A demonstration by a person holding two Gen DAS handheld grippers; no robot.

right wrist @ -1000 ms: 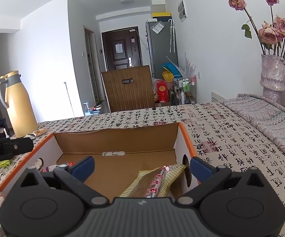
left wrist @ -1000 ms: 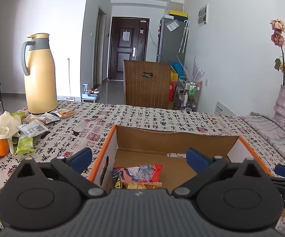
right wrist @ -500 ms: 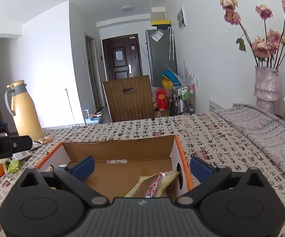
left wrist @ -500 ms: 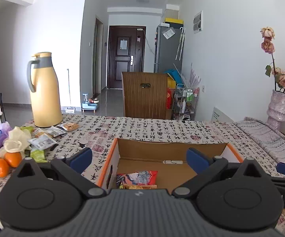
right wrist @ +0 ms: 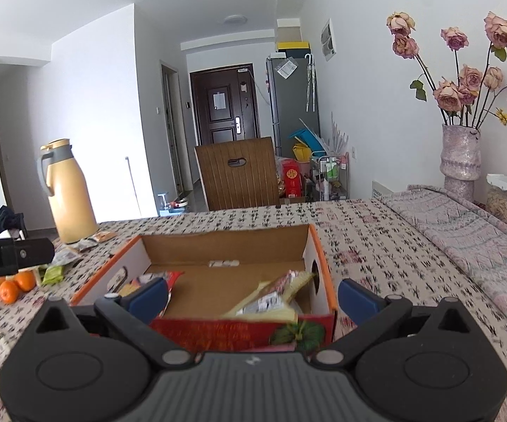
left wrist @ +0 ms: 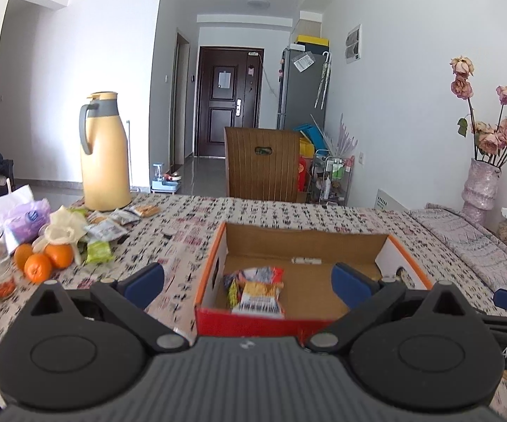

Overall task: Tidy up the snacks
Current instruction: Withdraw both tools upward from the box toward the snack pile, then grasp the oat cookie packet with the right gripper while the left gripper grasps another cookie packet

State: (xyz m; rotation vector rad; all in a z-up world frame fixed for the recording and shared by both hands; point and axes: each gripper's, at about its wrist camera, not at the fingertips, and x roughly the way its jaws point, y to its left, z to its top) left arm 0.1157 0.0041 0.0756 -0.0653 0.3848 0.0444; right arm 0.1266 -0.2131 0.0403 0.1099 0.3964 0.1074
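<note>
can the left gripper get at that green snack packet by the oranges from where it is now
Probably yes. The left gripper is open and holds nothing, and the green snack packet lies flat on the tablecloth to its left, outside the cardboard box. The oranges crowd one side only.

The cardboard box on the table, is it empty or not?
Not empty: the box holds snack packets, most of its floor bare.

We look forward from both wrists, just above the near end of the patterned surface [left wrist: 190,218], toward the far dark door. Both views share the open orange-rimmed cardboard box [left wrist: 302,242] [right wrist: 225,246], close below.
</note>
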